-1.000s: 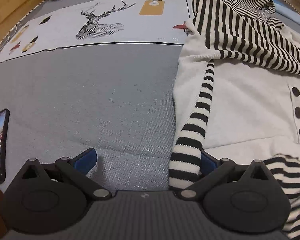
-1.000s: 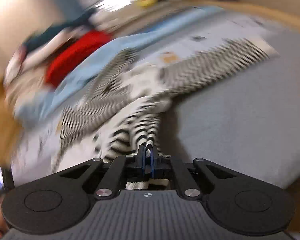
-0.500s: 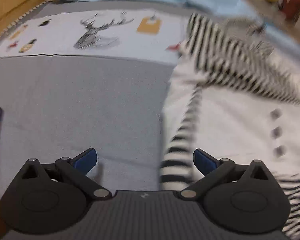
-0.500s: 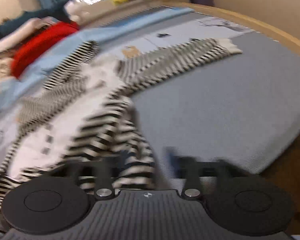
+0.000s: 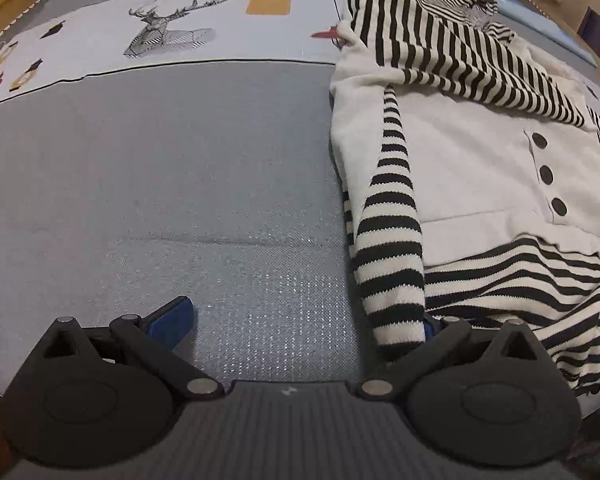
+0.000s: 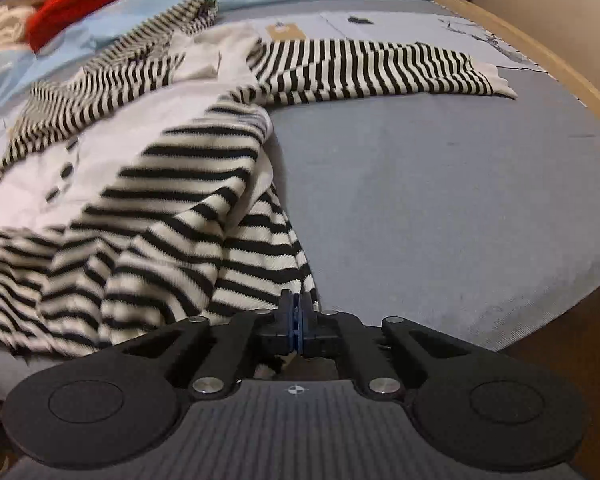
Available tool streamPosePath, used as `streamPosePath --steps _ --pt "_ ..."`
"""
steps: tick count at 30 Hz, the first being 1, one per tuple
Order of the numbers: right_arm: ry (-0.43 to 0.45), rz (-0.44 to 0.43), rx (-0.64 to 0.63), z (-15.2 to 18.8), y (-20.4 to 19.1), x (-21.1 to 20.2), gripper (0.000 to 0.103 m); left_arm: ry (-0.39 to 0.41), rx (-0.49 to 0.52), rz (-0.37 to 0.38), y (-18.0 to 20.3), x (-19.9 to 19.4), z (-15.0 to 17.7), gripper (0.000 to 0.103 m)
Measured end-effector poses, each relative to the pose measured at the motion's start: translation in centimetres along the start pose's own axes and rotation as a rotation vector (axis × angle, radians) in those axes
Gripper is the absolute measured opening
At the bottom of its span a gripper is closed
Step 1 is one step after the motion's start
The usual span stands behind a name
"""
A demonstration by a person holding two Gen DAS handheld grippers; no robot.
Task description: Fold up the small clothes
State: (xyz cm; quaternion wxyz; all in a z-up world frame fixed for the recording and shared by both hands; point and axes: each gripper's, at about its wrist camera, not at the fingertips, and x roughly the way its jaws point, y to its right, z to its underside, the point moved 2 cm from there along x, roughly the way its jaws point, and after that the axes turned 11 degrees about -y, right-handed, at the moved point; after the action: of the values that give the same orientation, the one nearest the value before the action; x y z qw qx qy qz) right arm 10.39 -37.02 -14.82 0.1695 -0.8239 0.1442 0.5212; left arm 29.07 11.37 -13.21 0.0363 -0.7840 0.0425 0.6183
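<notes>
Right wrist view shows us the striped sweater [image 6: 204, 184] spread on the bed [image 6: 440, 184], soft, light knit that will sag and bunch, best taken at hem corners or cuffs. Our right gripper [image 6: 299, 312] has just snapped closed, pinching its hem; our left gripper [image 5: 300, 316] stands wide beside a sleeve [image 5: 392, 240]. We can read no label or writing.
</notes>
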Motion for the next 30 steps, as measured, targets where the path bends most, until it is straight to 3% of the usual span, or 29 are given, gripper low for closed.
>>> streamPosePath --steps 2,3,4,6,9,12,14,21,24,25,26,27,28,30 --pt "0.016 -0.039 0.02 -0.7 0.2 -0.7 0.008 0.026 -0.025 0.033 -0.4 -1.1 0.1 0.103" --pt "0.055 -0.063 0.051 -1.2 0.4 -1.6 0.022 0.059 -0.043 0.065 -0.5 -1.8 -0.1 0.103" --pt "0.106 -0.087 0.09 -1.9 1.2 -2.6 0.051 0.088 -0.059 0.083 -0.7 -2.5 -0.3 0.103" --pt "0.201 -0.101 0.182 -3.8 3.1 -4.0 0.081 0.146 -0.099 0.099 -0.6 -3.2 -1.2 0.103" --pt "0.319 -0.1 0.347 -7.5 7.4 -4.3 0.082 0.193 -0.155 0.081 -0.2 -3.5 -3.2 0.103" --pt "0.391 -0.111 0.562 -11.4 12.0 -1.9 0.081 0.219 -0.177 0.058 0.4 -3.2 -5.5 0.103" --pt "0.423 -0.073 0.715 -13.8 14.9 0.7 0.082 0.229 -0.174 0.04 0.9 -2.5 -7.0 0.103" --pt "0.36 -0.036 0.948 -19.3 21.4 9.9 0.082 0.223 -0.154 -0.01 2.7 0.4 -12.3 0.103" --pt "0.412 0.011 0.916 -21.4 22.2 11.4 0.088 0.207 -0.174 0.016 2.8 1.0 -13.8 0.103" --pt "0.401 0.039 0.894 -22.4 22.3 11.9 0.083 0.205 -0.174 0.015 2.9 1.0 -14.2 0.103" --pt "0.408 0.066 0.888 -23.0 22.3 12.0 0.071 0.207 -0.172 0.0 2.9 1.0 -14.5 0.103" --pt "0.407 0.064 0.882 -23.7 22.2 12.1 0.027 0.214 -0.179 -0.019 2.8 0.9 -14.7 0.103" --pt "0.38 0.031 0.876 -24.8 22.2 12.3 0.007 0.223 -0.19 -0.031 2.6 0.7 -14.8 0.103" --pt "0.428 0.035 0.856 -26.6 20.8 10.9 0.007 0.239 -0.217 -0.036 2.0 0.2 -15.1 0.103"
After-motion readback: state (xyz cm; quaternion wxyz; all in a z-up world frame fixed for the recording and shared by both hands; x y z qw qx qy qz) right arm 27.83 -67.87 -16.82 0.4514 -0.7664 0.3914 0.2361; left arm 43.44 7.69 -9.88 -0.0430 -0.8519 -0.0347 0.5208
